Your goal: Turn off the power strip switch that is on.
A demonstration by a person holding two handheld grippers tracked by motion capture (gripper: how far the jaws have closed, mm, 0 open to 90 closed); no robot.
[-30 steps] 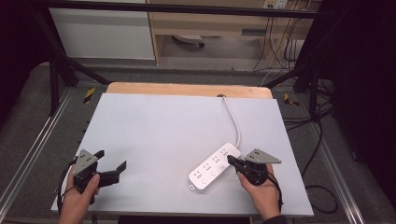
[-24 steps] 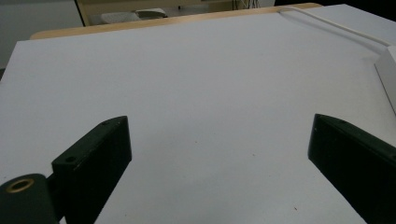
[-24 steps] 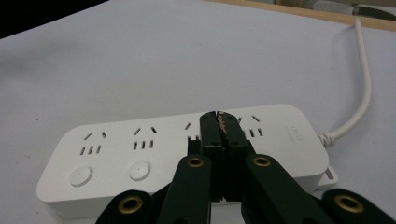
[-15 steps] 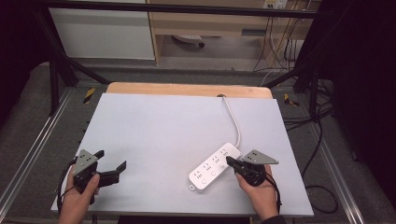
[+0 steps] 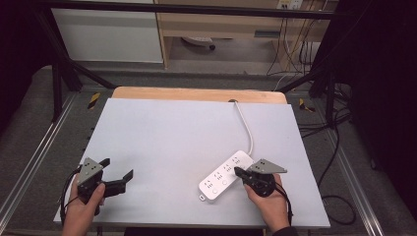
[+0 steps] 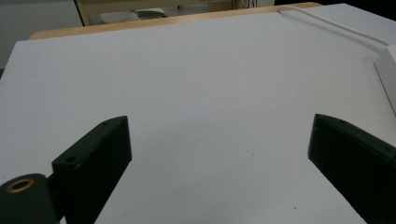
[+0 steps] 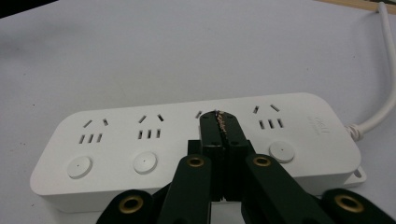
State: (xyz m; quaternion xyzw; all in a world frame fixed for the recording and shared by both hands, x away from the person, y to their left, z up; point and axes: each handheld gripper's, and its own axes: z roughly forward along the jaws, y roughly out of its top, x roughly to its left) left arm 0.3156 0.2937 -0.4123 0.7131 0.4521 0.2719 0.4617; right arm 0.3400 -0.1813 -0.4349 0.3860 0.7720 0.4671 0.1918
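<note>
Closed right gripper (image 7: 219, 122) over power strip (image 7: 140, 144)

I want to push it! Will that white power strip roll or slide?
The power strip is flat and boxy, so it would probably slide, not roll. Its cord runs to the table's far edge and may tug it sideways. The hard shell looks stiff.

You're in a lab: black frame rails (image 5: 59, 73) ring the desk (image 5: 162, 132), cables (image 5: 339, 142) trailing over grey carpet (image 5: 29, 132).

light: even, bright | shadows: soft | surround: dark | focus: slightly soft
</note>
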